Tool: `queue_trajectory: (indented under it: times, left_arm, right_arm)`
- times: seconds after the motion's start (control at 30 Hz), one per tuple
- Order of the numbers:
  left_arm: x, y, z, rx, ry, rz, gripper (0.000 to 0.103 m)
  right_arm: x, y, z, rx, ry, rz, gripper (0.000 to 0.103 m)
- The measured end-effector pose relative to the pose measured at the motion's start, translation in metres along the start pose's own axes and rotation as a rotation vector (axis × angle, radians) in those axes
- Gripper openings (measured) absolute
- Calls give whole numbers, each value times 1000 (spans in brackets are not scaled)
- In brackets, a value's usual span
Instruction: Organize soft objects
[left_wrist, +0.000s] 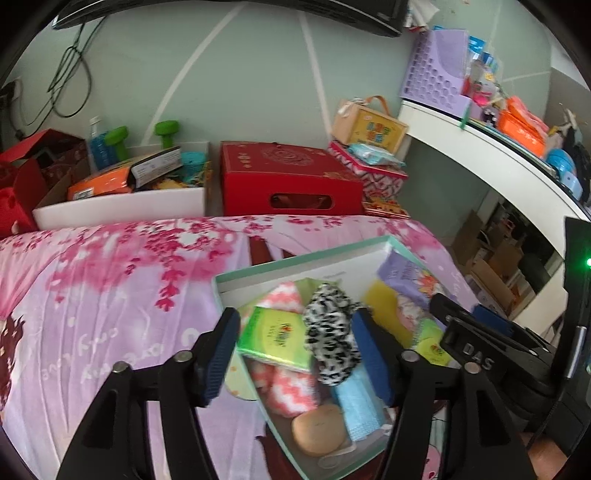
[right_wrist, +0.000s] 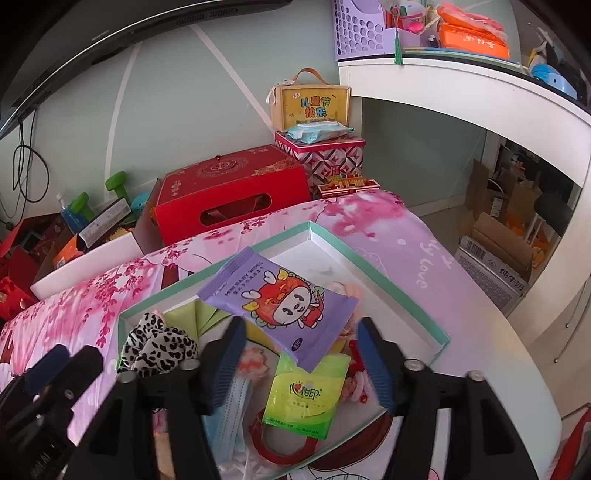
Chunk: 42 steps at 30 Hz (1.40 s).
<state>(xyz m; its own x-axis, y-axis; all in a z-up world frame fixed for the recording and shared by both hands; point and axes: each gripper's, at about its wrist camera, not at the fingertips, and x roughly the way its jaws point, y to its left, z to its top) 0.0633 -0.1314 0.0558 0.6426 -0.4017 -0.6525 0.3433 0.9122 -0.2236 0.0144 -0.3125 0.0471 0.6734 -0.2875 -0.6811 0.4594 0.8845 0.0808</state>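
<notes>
Both claws hang over the shallow mint-rimmed box (left_wrist: 258, 266) that sits on the pink blossom-print bedspread (left_wrist: 110, 288). The left gripper (left_wrist: 297, 354) has its blue pads spread apart and grips nothing; between them lie a green tissue pack (left_wrist: 275, 338) and a leopard-print scrunchie (left_wrist: 330, 328), the scrunchie resting against the pad at three o'clock. Toward six o'clock from there a pink-and-white knitted piece (left_wrist: 291, 391), a light blue face mask (left_wrist: 358, 406) and a round tan puff (left_wrist: 319, 430) crowd the near corner of the box.

The right gripper (right_wrist: 301, 360) is likewise spread wide with nothing clamped. A purple baby-wipes pack (right_wrist: 280, 302) with a cartoon dragon lies at twelve o'clock of its jaws, tilted over a second green tissue pack (right_wrist: 308, 395) that lies between the pads. In the right wrist view, the scrunchie is at nine o'clock, the mask at seven o'clock, and the other claw's black fingers fill the lower left corner.

Beyond the bed, at twelve o'clock, a red gift box (left_wrist: 288, 177) with a cut-out handle stands against the pale green wall, flanked at ten o'clock by a white bin (left_wrist: 122, 206) stuffed with packets and green dumbbells (left_wrist: 118, 138), and at one o'clock by a patterned tin (right_wrist: 321, 155) topped with a yellow carry box (right_wrist: 310, 107). A white curved desk (right_wrist: 461, 96) rises at two o'clock, a lilac basket (right_wrist: 358, 33) on top.
</notes>
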Motion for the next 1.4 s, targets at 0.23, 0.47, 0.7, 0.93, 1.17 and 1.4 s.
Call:
queue_trajectory:
  times: [0.23,0.47,0.7,0.93,1.17,1.4]
  left_arm:
    - [9,25,-6,-71,47,97,95]
    - [11,39,-11,-122,83,151,96]
    - [5,49,-19,-148,107,176,96]
    - [-5,58,-26,-161,120,197,96]
    - [-17,67,-37,-153,168,243,96]
    - [-31,81,-53,-125,203,311,96]
  right_arm:
    - [4,0,-3,-1,37,8,103]
    - [4,9,-7,-40,61,11,103]
    - [-1,16,-13,-71,80,7,103]
    - [-10,27,-20,-108,86,5,103]
    - [-20,45,-31,-153,104,30,103]
    - [-22,56,-46,-175,166,55,103]
